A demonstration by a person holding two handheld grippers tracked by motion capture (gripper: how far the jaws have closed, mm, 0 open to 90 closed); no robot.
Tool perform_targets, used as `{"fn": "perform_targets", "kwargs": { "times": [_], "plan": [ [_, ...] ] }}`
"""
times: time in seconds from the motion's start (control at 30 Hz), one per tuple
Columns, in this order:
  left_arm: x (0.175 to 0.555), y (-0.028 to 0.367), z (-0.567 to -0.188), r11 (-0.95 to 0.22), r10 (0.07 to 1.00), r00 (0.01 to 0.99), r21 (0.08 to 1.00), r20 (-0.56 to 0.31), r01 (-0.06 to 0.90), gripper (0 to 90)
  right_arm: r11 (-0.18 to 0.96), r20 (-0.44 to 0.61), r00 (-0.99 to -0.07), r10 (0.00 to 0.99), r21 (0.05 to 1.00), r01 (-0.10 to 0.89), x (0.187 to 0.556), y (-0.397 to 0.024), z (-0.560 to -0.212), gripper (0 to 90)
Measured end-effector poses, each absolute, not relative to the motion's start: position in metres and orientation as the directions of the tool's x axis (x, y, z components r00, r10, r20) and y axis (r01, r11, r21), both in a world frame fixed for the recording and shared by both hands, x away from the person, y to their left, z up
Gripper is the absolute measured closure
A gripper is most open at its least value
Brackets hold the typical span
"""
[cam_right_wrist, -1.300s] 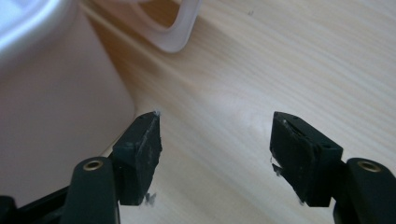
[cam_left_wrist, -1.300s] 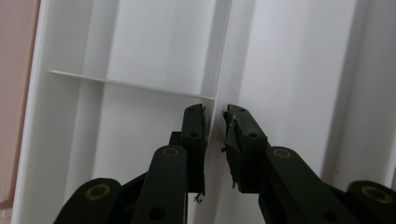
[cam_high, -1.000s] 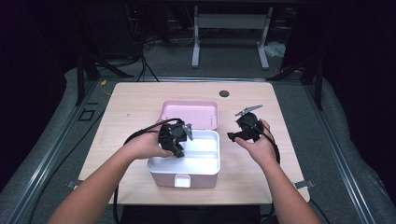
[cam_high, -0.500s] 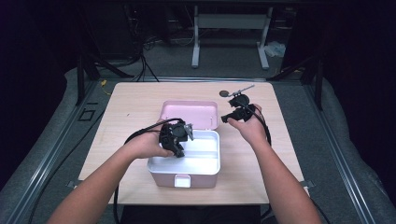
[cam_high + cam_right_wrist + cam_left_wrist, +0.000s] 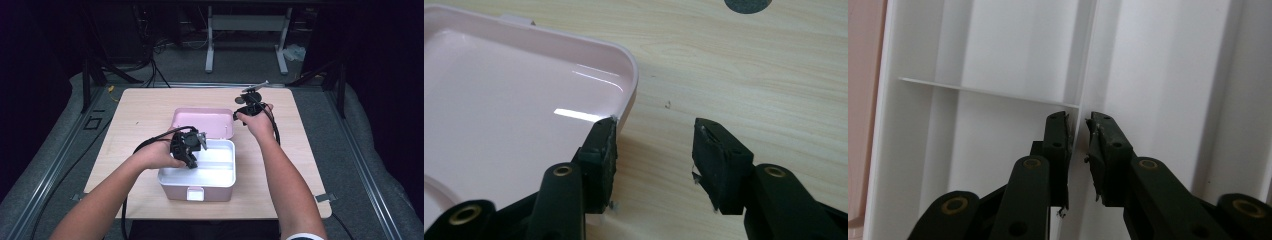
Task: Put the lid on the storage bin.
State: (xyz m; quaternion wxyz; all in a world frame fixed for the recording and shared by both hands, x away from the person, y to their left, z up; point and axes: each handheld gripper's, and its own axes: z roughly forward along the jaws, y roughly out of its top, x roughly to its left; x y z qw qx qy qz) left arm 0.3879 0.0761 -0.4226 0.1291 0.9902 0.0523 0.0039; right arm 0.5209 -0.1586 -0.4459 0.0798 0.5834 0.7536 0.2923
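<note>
Pink plastic box [image 5: 200, 186] with a white divided tray [image 5: 220, 162] sits open at the near middle of the pale wooden tabletop [image 5: 140, 115], its pink lid [image 5: 202, 122] lying flat on the far side. The left gripper view shows the left gripper [image 5: 1079, 145] pinching the tray's thin white divider wall [image 5: 1083, 90] between its fingers; the compartments look empty. The right gripper [image 5: 655, 155] hovers at the lid's far right corner, its fingers have just been closing, spread, with bare wood between them. No writing is readable.
</note>
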Motion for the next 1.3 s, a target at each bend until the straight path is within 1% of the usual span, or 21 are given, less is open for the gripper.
{"fn": "perform_targets", "kwargs": {
  "times": [0.07, 0.13, 0.17, 0.23, 0.27, 0.33, 0.6, 0.83, 1.0, 1.1, 1.17, 1.3],
  "plan": [
    [0.388, 0.076, -0.423, -0.961, 0.104, 0.995, 0.257, -0.008, 0.102, 78.2, 0.113, 0.235, -0.285, 0.929, 0.553, 0.825, 0.522, -0.159, -0.446, 52.4],
    [0.388, 0.076, -0.423, -0.961, 0.104, 0.995, 0.256, -0.004, 0.101, 78.2, 0.105, 0.269, -0.293, 0.917, 0.547, 0.83, 0.522, -0.16, -0.443, 52.9],
    [0.388, 0.076, -0.423, -0.961, 0.103, 0.995, 0.256, -0.007, 0.101, 78.2, 0.089, 0.26, -0.279, 0.924, 0.566, 0.82, 0.523, -0.156, -0.444, 53.5],
    [0.388, 0.076, -0.422, -0.962, 0.103, 0.995, 0.253, -0.005, 0.101, 78.2, 0.111, 0.275, -0.296, 0.915, 0.534, 0.838, 0.525, -0.155, -0.444, 54.3],
    [0.388, 0.076, -0.422, -0.962, 0.103, 0.995, 0.253, -0.005, 0.101, 78.3, 0.099, 0.265, -0.284, 0.921, 0.548, 0.831, 0.526, -0.152, -0.446, 54.9],
    [0.388, 0.076, -0.423, -0.962, 0.103, 0.995, 0.253, -0.003, 0.101, 78.3, 0.083, 0.29, -0.278, 0.916, 0.541, 0.837, 0.529, -0.151, -0.449, 57.8],
    [0.389, 0.076, -0.423, -0.963, 0.099, 0.995, 0.253, -0.005, 0.097, 78.5, 0.029, 0.375, -0.234, 0.897, 0.478, 0.878, 0.538, -0.148, -0.46, 64.6],
    [0.389, 0.076, -0.423, -0.962, 0.096, 0.995, 0.256, -0.006, 0.094, 79.3, 0.009, 0.429, -0.226, 0.875, 0.45, 0.893, 0.543, -0.146, -0.465, 65.5],
    [0.389, 0.076, -0.423, -0.962, 0.095, 0.995, 0.258, -0.003, 0.093, 79.3, 0.007, 0.434, -0.214, 0.875, 0.431, 0.903, 0.545, -0.145, -0.469, 65.5],
    [0.389, 0.077, -0.423, -0.961, 0.095, 0.995, 0.262, -0.008, 0.094, 79.5, 0.008, 0.438, -0.211, 0.874, 0.421, 0.907, 0.546, -0.143, -0.472, 64.0],
    [0.39, 0.077, -0.423, -0.961, 0.095, 0.995, 0.26, -0.006, 0.093, 79.9, -0.003, 0.458, -0.208, 0.864, 0.417, 0.909, 0.546, -0.144, -0.472, 63.7],
    [0.391, 0.077, -0.423, -0.961, 0.098, 0.995, 0.26, -0.013, 0.098, 82.2, -0.006, 0.462, -0.207, 0.862, 0.418, 0.908, 0.546, -0.144, -0.471, 64.7]
  ]
}}
